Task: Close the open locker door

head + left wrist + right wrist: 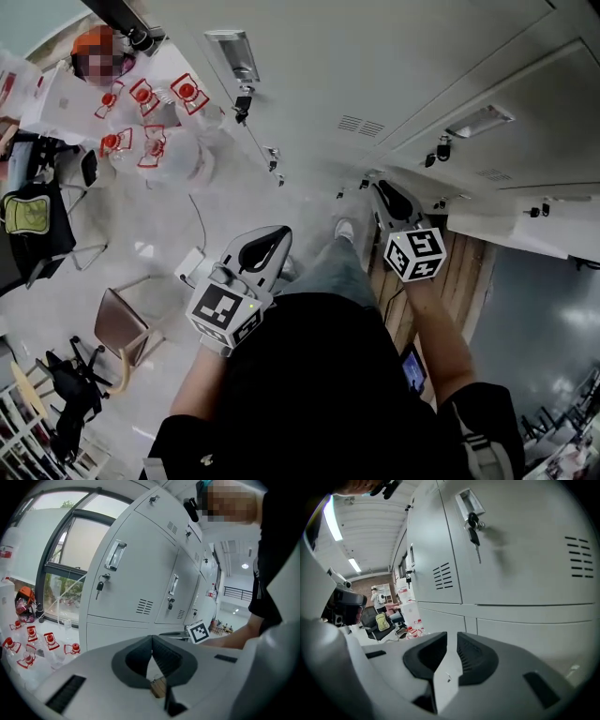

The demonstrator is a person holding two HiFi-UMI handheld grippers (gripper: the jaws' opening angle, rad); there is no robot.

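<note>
**Fig.: head view w/ both gripper views; approach step (judged), no door contacted yet.**

The L gripper (152,638) is held back fr. the locker bank (136,573). Its jaws are closed tip to tip, w/ nothing betw. them. The R gripper (449,637) is held closer in, facing a keyed door (520,559). Its jaws are parted by a narrow slot & are empty.

The open locker door cannot be picked out w/ certainty. Door fronts seen in both gripper views appear flush. A pale panel (525,236) low at the head view's right may be it.

Next move (judged): the ajar door is to be located. A gripper's outer face is then to be set against its free edge & pushed squarely until flush. No grasp is called for.
</note>
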